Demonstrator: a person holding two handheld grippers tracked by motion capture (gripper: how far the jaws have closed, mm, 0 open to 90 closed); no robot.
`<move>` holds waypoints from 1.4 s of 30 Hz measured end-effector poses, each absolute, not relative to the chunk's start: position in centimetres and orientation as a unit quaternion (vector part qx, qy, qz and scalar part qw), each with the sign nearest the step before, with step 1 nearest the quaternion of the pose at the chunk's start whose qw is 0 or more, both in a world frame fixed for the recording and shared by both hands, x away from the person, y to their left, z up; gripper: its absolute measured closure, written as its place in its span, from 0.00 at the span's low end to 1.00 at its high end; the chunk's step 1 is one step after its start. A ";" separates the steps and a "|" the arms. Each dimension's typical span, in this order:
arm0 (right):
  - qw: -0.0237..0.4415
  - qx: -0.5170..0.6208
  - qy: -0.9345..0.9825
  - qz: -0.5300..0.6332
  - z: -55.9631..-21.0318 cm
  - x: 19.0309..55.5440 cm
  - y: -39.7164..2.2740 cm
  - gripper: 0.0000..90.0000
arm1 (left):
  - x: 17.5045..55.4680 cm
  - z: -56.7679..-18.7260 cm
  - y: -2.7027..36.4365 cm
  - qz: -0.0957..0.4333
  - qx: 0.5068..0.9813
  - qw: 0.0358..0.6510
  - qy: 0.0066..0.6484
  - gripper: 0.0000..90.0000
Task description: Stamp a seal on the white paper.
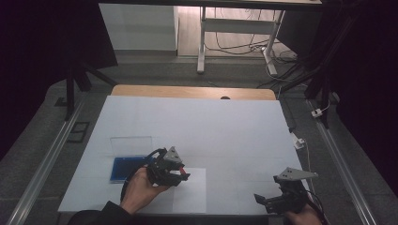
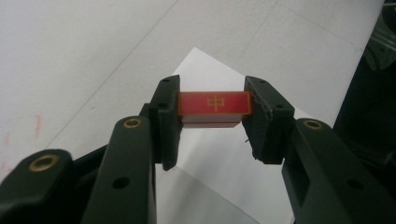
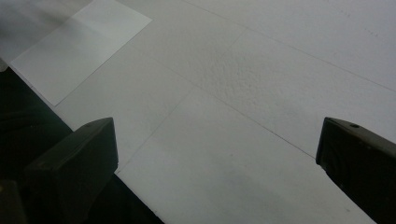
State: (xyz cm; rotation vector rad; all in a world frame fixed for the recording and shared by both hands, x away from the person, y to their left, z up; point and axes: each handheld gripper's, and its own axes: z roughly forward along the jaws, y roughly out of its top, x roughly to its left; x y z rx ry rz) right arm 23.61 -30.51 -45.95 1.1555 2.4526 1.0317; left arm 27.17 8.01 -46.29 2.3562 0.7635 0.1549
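A: Since the near table edge (image 1: 141, 214) comes first, what sits there?

B: Right gripper (image 1: 266, 202), low at the near right corner, just inside the edge. Jaws wide apart, nothing between them. In the right gripper view, bare white tabletop ahead of them, dark drop-off at lower left.

A: Left side?

B: Left hand (image 1: 140, 190) comes in from the bottom and holds the left gripper (image 1: 184, 174) over the near-left part of the table. Jaws clamped on a small red block (image 2: 214, 103); the pads press on its two short ends.

A: Block's axis?

B: Long axis runs straight across from jaw to jaw, level in the left gripper view. Red face with a gold mark faces the camera, a paler layer under it. In the high view the gripper tips point right, toward the table's middle.

A: What's under it?

B: White paper sheet (image 1: 190, 190) flat on the table, close to the near edge; the block is above it. Touching or not, can't tell.

A: Further out?

B: Blue tray (image 1: 121, 169) just left of the gripper, a clear lid (image 1: 131, 143) behind it. Past those, open white surface across the middle and right, plenty of room. Far edge is a wooden strip (image 1: 192, 92); grey floor and a desk frame (image 1: 234, 37) beyond.
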 end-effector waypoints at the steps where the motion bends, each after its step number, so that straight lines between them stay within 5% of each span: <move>1: 0.120 0.395 0.839 0.353 -45.9 23.6 -30.5 0.00 | 27.2 -46.4 7.8 0.058 0.900 0.322 0.288 0.65; 42: 0.125 0.386 0.845 0.348 -45.9 23.5 -30.3 0.00 | 26.7 -50.5 5.3 0.074 0.913 0.296 0.272 0.66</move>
